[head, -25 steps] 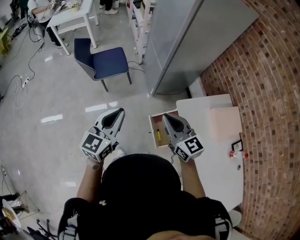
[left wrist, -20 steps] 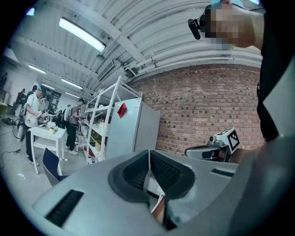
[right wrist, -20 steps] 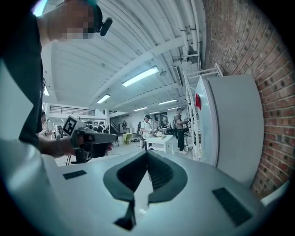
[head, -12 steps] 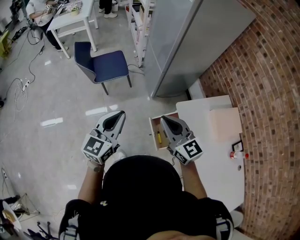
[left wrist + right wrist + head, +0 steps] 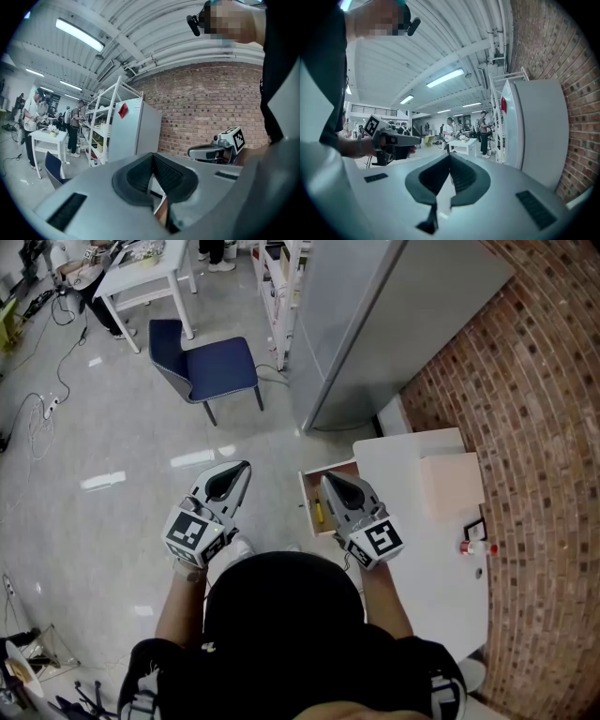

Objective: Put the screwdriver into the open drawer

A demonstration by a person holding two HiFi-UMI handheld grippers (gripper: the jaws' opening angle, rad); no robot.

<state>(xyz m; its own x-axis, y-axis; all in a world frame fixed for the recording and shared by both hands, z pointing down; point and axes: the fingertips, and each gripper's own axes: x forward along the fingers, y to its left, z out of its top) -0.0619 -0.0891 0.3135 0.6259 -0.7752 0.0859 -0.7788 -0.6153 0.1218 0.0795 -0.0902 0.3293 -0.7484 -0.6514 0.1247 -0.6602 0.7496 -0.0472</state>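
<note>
Head view: screwdriver [image 5: 317,512] in drawer [image 5: 304,491] beside right gripper [image 5: 327,480], left gripper [image 5: 243,466] apart; jaws closed.

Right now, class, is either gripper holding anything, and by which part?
Nothing is held. The left gripper and the right gripper are both shut with nothing between the jaws; the screwdriver lies in the open drawer.

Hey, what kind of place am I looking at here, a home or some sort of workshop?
Probably a lab or workshop in an industrial hall, not a home: bare brick wall, strip lights on an open ceiling, people working at a white table, cables across the floor.
</note>
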